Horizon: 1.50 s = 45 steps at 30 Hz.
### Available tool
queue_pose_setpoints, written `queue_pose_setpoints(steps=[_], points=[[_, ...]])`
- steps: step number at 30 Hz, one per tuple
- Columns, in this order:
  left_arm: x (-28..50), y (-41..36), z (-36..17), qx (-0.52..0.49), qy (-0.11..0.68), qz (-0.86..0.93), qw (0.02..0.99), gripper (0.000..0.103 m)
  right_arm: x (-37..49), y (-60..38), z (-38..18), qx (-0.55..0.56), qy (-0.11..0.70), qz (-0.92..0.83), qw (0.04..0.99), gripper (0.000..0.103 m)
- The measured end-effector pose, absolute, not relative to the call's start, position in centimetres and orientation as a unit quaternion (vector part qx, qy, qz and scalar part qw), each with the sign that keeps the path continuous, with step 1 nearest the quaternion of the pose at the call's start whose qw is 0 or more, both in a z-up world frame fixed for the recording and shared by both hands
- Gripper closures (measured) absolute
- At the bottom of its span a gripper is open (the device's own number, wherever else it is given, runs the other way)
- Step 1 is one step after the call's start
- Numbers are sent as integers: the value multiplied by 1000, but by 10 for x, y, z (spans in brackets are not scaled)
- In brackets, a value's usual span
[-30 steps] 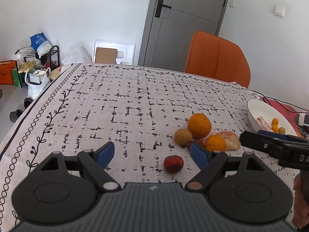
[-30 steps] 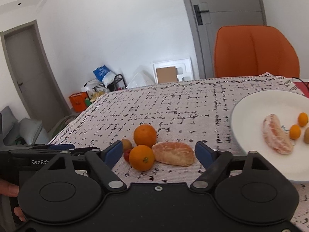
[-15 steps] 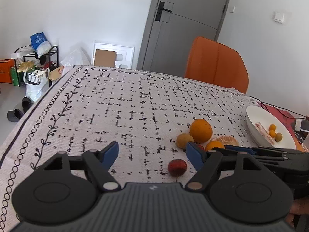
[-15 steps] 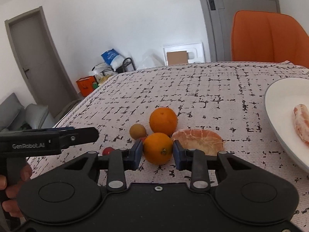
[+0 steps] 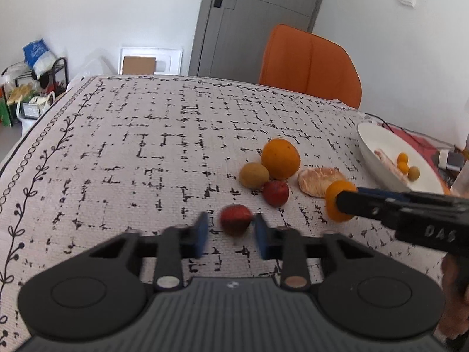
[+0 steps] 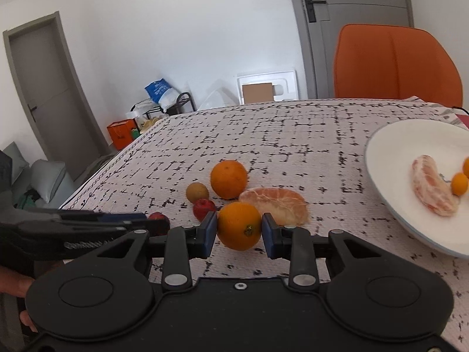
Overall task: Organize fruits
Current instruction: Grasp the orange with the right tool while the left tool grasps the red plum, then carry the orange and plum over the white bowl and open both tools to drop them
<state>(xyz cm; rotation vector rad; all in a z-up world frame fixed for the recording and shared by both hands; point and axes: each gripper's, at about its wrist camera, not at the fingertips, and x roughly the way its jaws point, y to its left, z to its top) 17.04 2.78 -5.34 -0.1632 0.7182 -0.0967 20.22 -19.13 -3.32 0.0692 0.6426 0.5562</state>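
My right gripper (image 6: 239, 231) is shut on a small orange (image 6: 239, 226), also seen in the left wrist view (image 5: 337, 202), and holds it just off the tablecloth. My left gripper (image 5: 231, 234) straddles a small red fruit (image 5: 235, 223); the right pad is near it, a gap shows on the left, and the blue fingers are blurred. On the cloth lie a larger orange (image 6: 228, 179), a brown round fruit (image 6: 197, 191), a second red fruit (image 6: 203, 208) and a peeled citrus segment (image 6: 275, 204). A white plate (image 6: 387, 146) at the right holds a peeled segment and small orange fruits.
The table wears a white cloth with black marks (image 5: 146, 135). An orange chair (image 5: 310, 64) stands behind the far edge. A cable and a red mat (image 5: 416, 140) lie past the plate. Bags and a rack (image 5: 32, 88) stand on the floor at left.
My right gripper closed on the small orange and lifted it slightly toward me. My left gripper moved forward around the near red fruit and its fingers narrowed.
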Motion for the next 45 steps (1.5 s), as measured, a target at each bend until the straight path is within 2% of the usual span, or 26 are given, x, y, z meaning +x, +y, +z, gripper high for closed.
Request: queue_pose_setpoints(steps=[45], points=[[193,-90,-9,-31,294,-153,943,80,180,-315,-13,99,249,162,950,72]])
